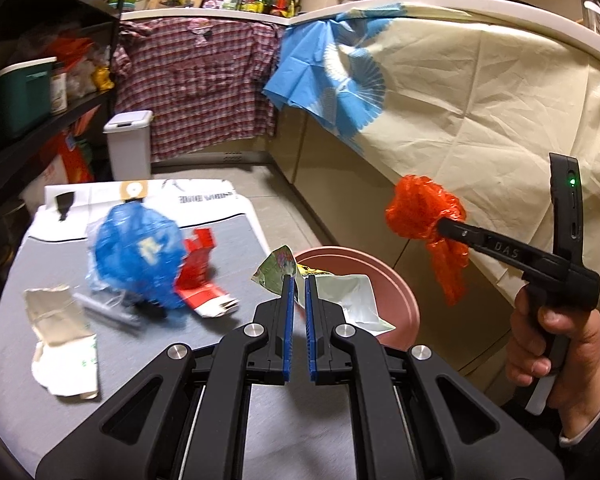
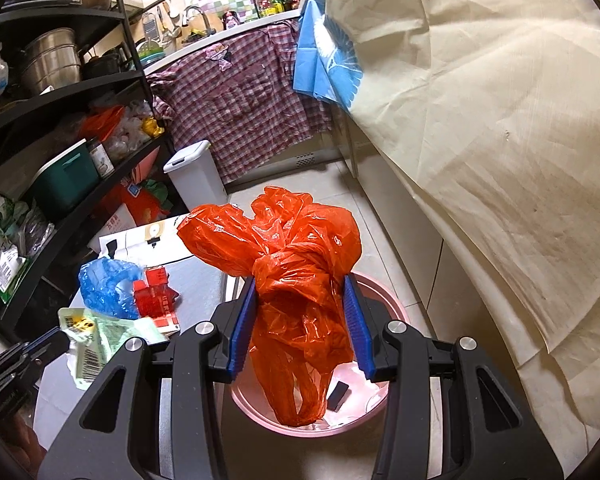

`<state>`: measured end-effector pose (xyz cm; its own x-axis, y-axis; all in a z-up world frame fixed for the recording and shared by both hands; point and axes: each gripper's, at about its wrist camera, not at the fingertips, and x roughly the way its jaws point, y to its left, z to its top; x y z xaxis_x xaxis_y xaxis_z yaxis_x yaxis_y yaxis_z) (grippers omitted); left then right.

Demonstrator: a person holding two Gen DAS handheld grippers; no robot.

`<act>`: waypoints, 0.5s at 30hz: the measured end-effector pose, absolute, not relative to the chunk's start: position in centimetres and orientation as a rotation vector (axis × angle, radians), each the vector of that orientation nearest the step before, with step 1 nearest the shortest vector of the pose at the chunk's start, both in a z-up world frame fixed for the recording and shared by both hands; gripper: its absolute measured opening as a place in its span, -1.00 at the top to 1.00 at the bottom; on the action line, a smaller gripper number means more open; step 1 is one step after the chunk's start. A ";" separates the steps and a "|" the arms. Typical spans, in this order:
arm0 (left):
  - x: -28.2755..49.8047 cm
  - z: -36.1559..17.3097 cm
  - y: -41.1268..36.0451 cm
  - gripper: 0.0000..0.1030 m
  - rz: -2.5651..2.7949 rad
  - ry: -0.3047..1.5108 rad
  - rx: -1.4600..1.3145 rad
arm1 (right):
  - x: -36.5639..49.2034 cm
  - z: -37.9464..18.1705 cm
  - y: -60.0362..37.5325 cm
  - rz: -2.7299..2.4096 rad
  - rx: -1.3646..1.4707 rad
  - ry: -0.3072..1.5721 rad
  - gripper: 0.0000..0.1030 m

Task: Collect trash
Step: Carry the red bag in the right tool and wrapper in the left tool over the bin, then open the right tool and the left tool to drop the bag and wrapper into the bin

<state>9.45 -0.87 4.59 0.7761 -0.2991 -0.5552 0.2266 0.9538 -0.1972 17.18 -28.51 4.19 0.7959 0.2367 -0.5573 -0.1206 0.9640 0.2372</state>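
Right wrist view shows the right tongs (image 2: 300, 320) spread fairly wide with a crumpled orange plastic bag (image 2: 284, 264) between the blue pads; the bag bulges above them and its tail hangs down into the pink bin (image 2: 374, 394) directly below, so I cannot tell whether the pads grip it or are letting it go. Inside the bin lie some white scraps and 1 small dark block, so part of the collecting looks done. Left wrist view has the left tongs (image 1: 299, 280) clenched nearly together on a green and white snack wrapper (image 1: 340, 296), held at the near edge of the bin's rim, seemingly next to go in. Left on the grey table (image 1: 140, 380), by my count, are 4 pieces: a blue plastic bag (image 1: 136, 256) toward the far left, a red carton (image 1: 200, 276) just beside it on the right, a beige torn paper (image 1: 64, 332) at the near left, and a small grey stick-like piece (image 1: 108, 310), blurred, between paper and bag. Roughly half the job seems to remain. A white sheet with print (image 1: 140, 200) covers the table's far end. Farther off stand a white pedal bin (image 1: 130, 144), dark shelving (image 2: 60, 128) at left, and a cream cloth (image 1: 480, 92) draped at right, close beside the right tongs; both tongs crowd the same bin mouth.
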 end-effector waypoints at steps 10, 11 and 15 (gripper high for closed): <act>13.0 2.6 -4.3 0.89 -0.337 0.661 -0.115 | 18.6 3.4 -28.7 0.180 0.194 0.640 0.16; 13.5 2.2 -4.7 0.89 -0.345 0.671 -0.116 | 18.7 3.3 -28.6 0.178 0.193 0.643 0.16; 15.0 1.1 -5.8 0.89 -0.367 0.694 -0.110 | 19.5 2.8 -28.5 0.172 0.191 0.656 0.16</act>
